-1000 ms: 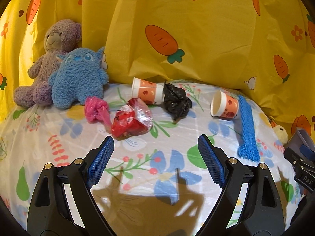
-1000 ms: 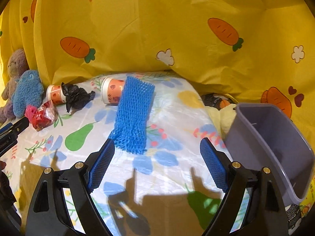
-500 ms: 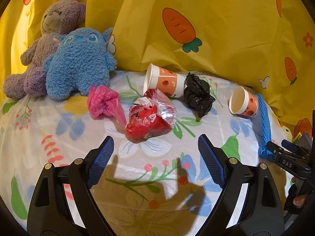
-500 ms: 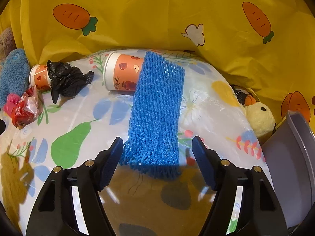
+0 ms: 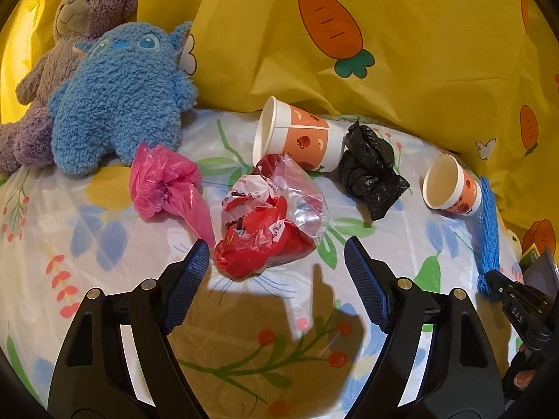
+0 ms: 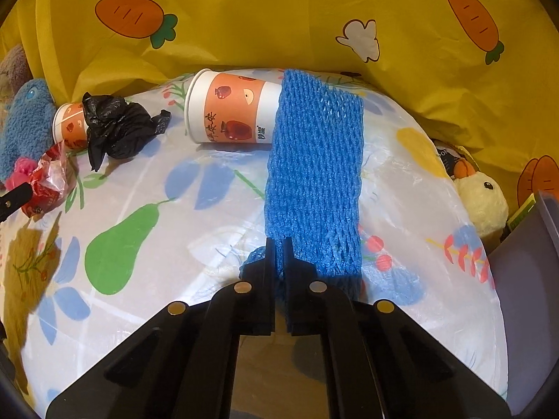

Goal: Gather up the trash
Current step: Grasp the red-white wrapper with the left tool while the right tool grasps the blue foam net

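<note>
Because the right tool has just been closing and is now clamped on only the near corner of the blue foam mesh sleeve, the grip is judged shallow. If the sleeve is lifted quickly, the soft netting could slip from between the pads, or its far end, which lies against the orange-and-white paper cup on its side, could drag that cup and set it rolling across the glossy flower-printed sheet. The grey plastic bin stands at the right edge, just beyond the yellow plush chick; a wide swing toward it could knock the chick.

The left tool has just been closing somewhat, yet its jaws stand apart with nothing gripped. It hovers just short of the crumpled red-and-clear plastic wrapper. A crumpled pink plastic bag lies just beside the left pad, so it could be caught together with the wrapper. Thin film may also slide away on the slick sheet if the pads close too high.
</note>
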